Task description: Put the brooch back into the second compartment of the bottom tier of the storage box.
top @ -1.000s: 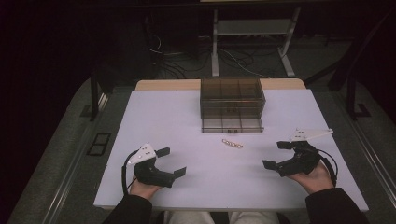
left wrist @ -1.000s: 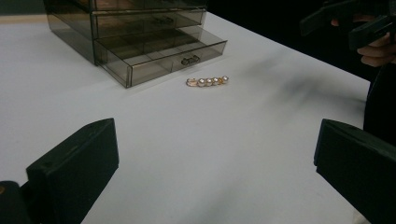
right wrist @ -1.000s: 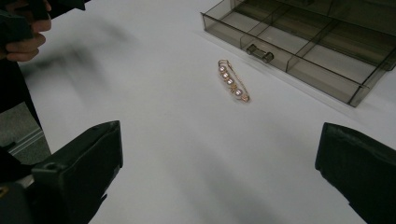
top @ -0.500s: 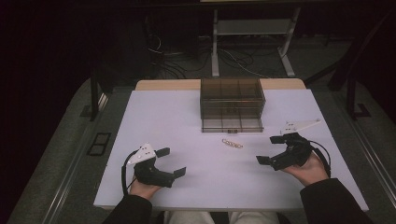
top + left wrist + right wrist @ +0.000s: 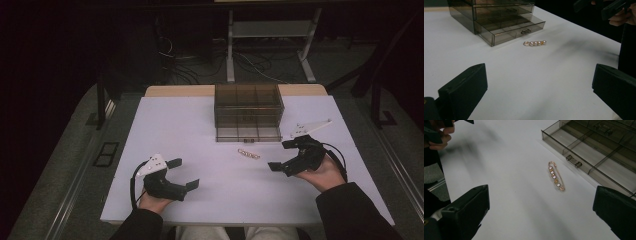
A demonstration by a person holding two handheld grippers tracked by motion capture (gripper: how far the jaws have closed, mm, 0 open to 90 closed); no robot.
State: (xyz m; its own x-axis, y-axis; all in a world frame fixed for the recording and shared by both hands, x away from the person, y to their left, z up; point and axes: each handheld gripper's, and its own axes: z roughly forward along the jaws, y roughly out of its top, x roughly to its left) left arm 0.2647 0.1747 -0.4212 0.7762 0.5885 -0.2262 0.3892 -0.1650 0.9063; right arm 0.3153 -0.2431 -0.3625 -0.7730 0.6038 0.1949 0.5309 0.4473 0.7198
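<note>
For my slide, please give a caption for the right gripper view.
Open right gripper faces a pearl pin lying beside the open bottom drawer.

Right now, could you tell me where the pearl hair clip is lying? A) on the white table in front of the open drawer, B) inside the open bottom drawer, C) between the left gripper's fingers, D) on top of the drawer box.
A: the pearl hair clip lies flat on the white table, just outside the open bottom drawer of the drawer box, with both grippers apart from it.
</note>
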